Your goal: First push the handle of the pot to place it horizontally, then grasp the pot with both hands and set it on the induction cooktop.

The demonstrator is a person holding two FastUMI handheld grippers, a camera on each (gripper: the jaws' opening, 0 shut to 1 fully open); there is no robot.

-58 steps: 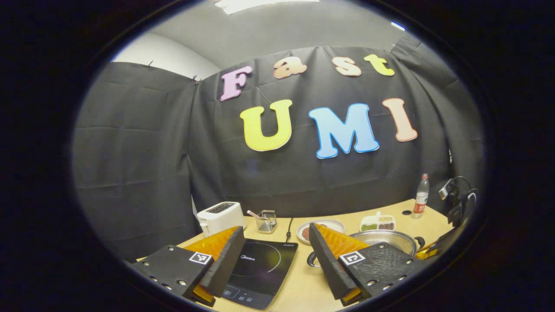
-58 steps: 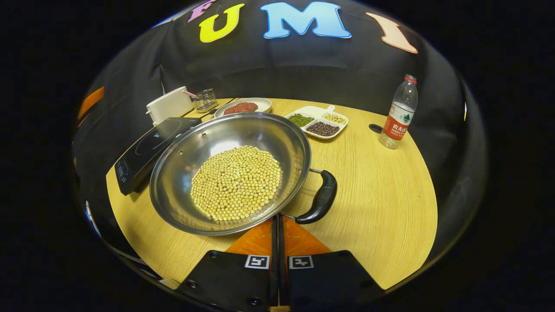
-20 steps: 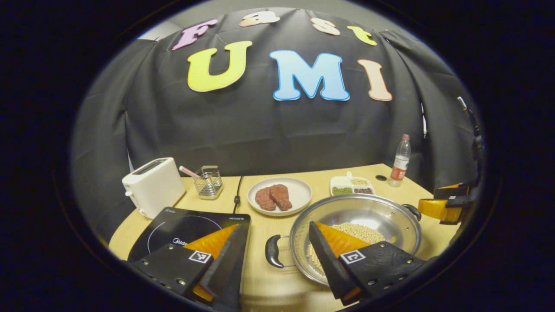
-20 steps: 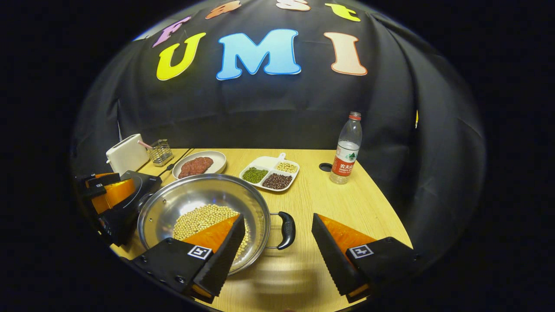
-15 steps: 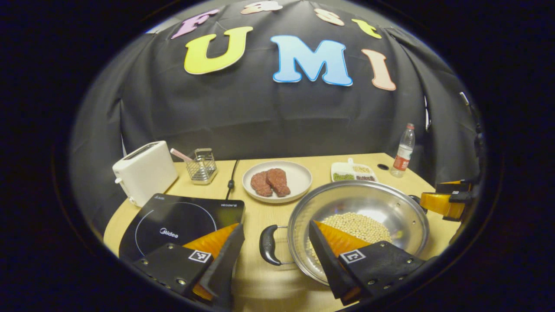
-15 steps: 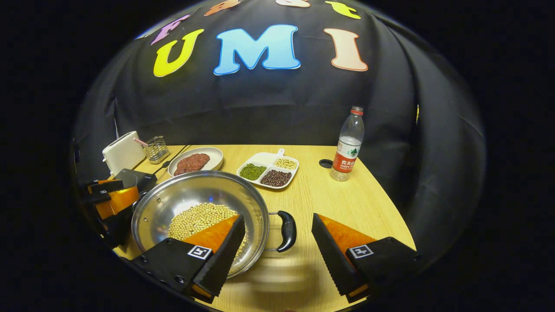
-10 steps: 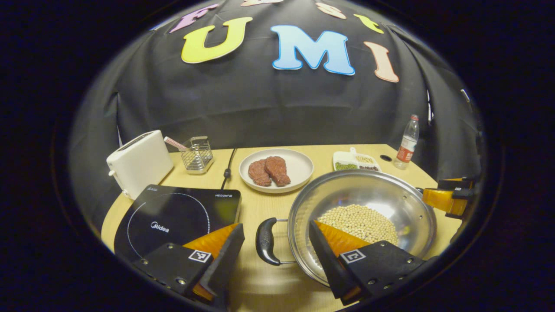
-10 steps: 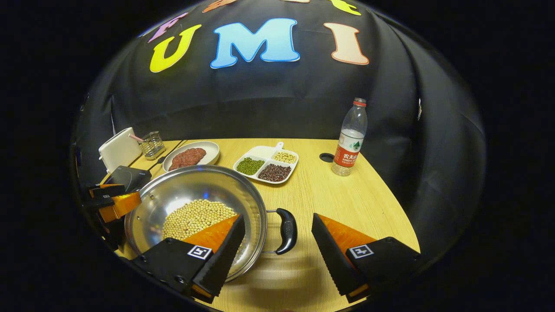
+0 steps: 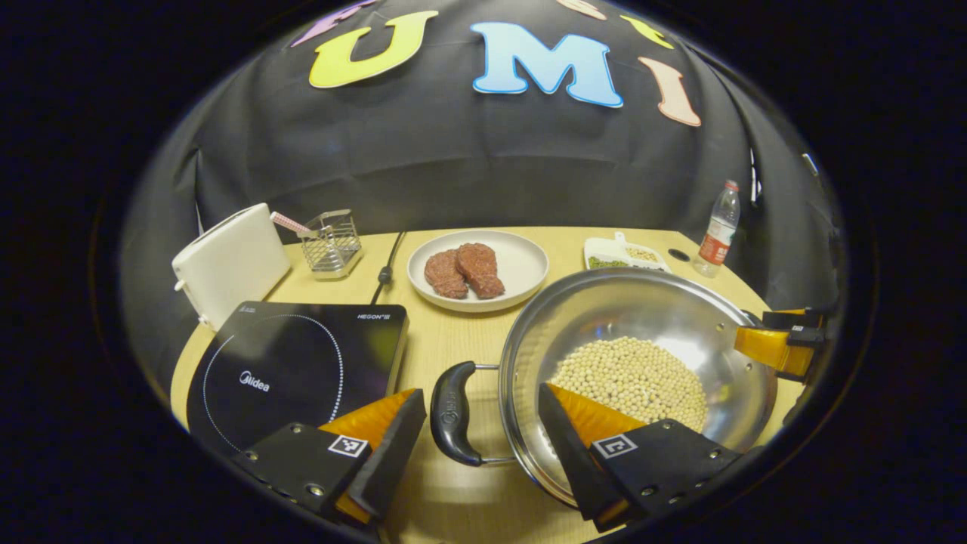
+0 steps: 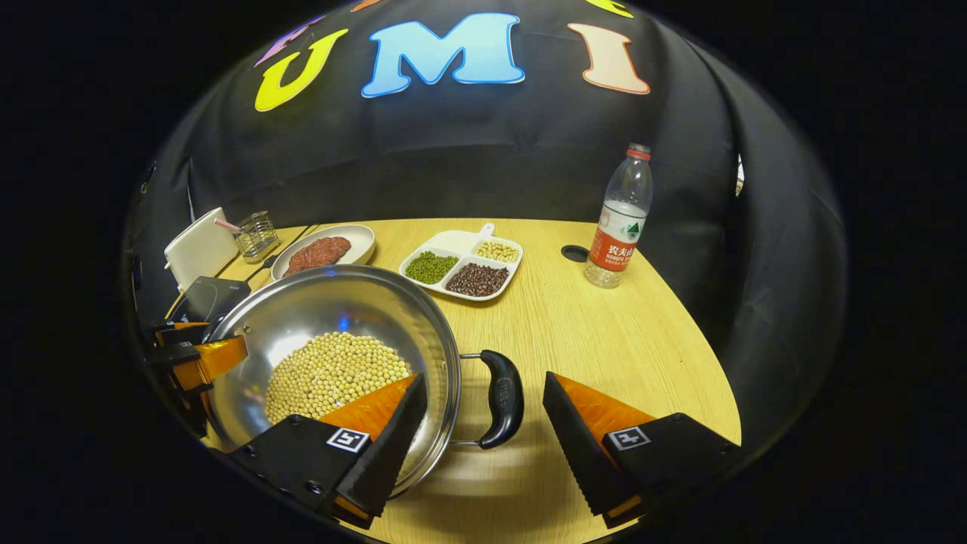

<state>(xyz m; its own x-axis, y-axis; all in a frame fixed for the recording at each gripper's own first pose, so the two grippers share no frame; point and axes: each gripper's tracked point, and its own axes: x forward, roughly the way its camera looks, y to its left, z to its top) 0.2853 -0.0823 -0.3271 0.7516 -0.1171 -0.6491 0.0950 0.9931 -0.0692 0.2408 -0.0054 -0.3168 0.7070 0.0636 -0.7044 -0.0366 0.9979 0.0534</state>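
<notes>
A steel pot [image 9: 627,310] with soybeans [image 9: 631,378] in it stands on the wooden table [image 9: 453,347], to the right of the black induction cooktop [image 9: 295,363]. Its handles point left and right. My left gripper [image 9: 481,408] is open, and the pot's black left handle [image 9: 452,414] lies between its fingers, untouched. In the right gripper view the pot [image 10: 325,310] sits at lower left. My right gripper [image 10: 483,394] is open around the black right handle [image 10: 504,398], apart from it. The left gripper [image 10: 200,359] shows across the pot; the right gripper [image 9: 778,347] shows at the pot's far rim.
A white toaster [image 9: 227,261], a wire holder [image 9: 330,243] and a plate of meat [image 9: 476,268] stand behind the cooktop. A divided dish of beans [image 10: 462,270] and a water bottle [image 10: 619,219] stand behind the pot. A black cable [image 9: 385,268] runs to the cooktop.
The right gripper, shut 2.9 s ago beside the pot's handle, has opened. Both grippers have moved in and down, so each handle now lies between a pair of fingers.
</notes>
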